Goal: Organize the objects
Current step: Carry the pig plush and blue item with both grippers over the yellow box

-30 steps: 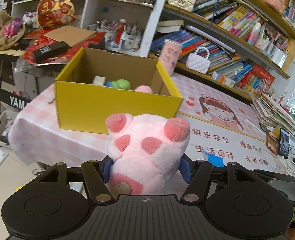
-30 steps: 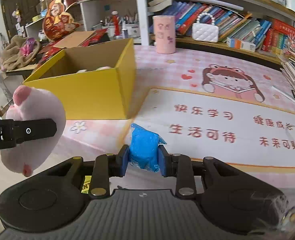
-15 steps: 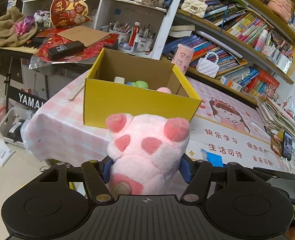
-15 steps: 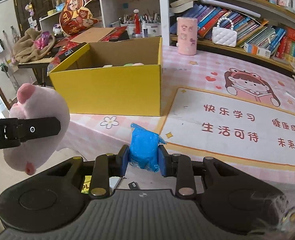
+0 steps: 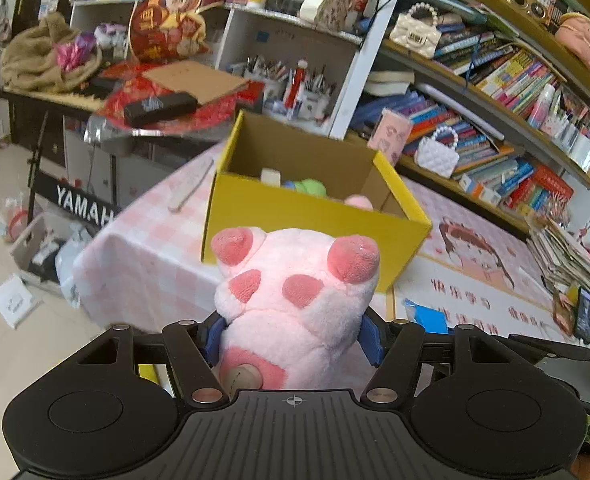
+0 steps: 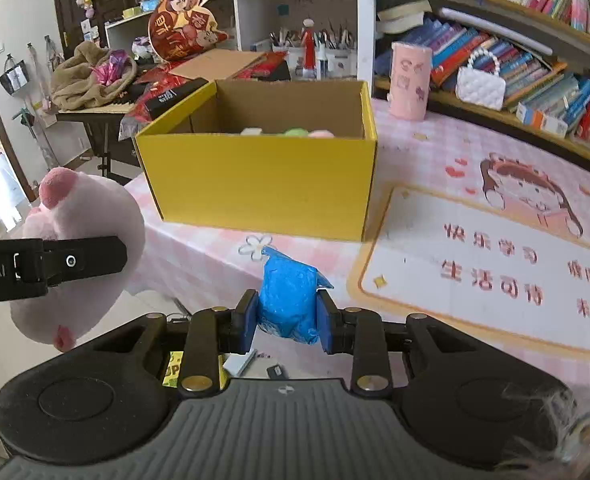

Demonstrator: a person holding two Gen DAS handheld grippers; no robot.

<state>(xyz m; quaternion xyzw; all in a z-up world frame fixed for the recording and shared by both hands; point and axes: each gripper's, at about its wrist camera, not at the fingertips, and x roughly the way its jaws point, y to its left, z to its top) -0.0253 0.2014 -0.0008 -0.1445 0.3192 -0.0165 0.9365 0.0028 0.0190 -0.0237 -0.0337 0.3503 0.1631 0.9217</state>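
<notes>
My left gripper (image 5: 291,332) is shut on a pink plush paw toy (image 5: 295,292), held in the air in front of the table's near edge. The toy also shows at the left of the right wrist view (image 6: 79,248). My right gripper (image 6: 287,316) is shut on a blue plastic packet (image 6: 289,300), held over the table's near edge. An open yellow cardboard box (image 6: 263,176) stands on the pink tablecloth beyond both grippers and holds a white, a green and a pink object (image 5: 307,188).
A pink cup (image 6: 409,80) and a white beaded handbag (image 6: 481,86) stand behind the box. Bookshelves (image 5: 495,80) run along the back right. A cluttered side table (image 5: 107,92) and a box on the floor (image 5: 39,244) are at the left. A phone (image 5: 583,314) lies at the right edge.
Both grippers have drawn back from the table and risen, so the yellow box looks farther off and more of the floor shows. Both still hold their objects.
</notes>
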